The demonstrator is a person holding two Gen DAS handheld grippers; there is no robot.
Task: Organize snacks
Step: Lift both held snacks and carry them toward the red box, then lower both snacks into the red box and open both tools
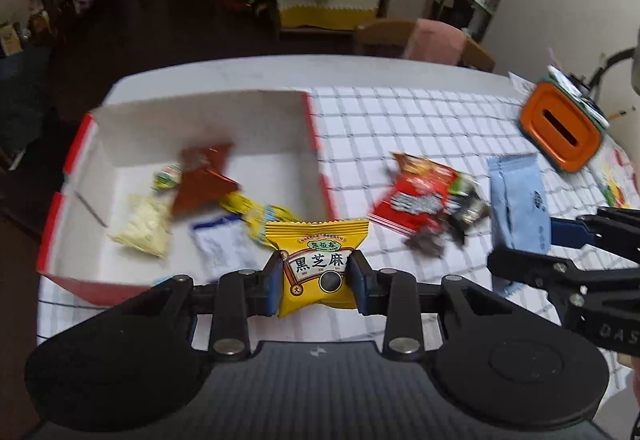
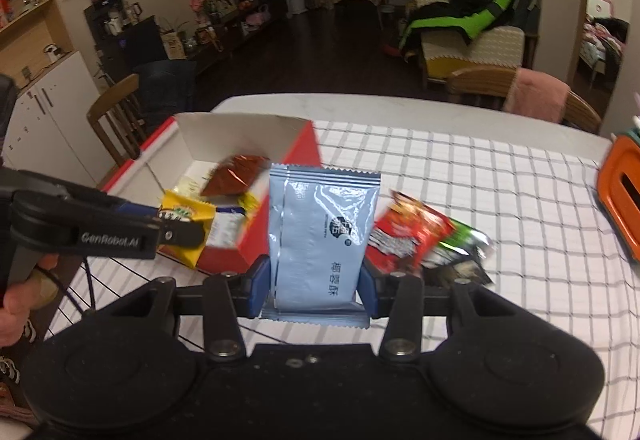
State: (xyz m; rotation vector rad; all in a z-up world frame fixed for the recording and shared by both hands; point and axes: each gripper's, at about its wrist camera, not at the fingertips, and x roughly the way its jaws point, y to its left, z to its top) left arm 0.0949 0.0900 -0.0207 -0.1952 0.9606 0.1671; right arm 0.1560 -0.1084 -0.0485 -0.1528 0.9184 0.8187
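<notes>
My left tool [image 1: 316,282] is closed on a yellow sesame snack packet [image 1: 316,264], held just above the near wall of the red-and-white box [image 1: 200,107]. My right tool [image 2: 316,282] is clamped on a pale blue packet [image 2: 324,236], upright, beside the box's right wall and not yet over it. Several snacks already lie in the box: a brown pouch [image 1: 204,179], a pale yellow bag [image 1: 144,224], a white sachet [image 1: 224,244] (blurred, so I can't name them closer). On the checked tabletop [image 1: 400,111] a red packet [image 1: 420,195] and a dark wrapper [image 1: 468,211] remain. I'd judge the sorting past halfway, with two in hand and two to fetch.
</notes>
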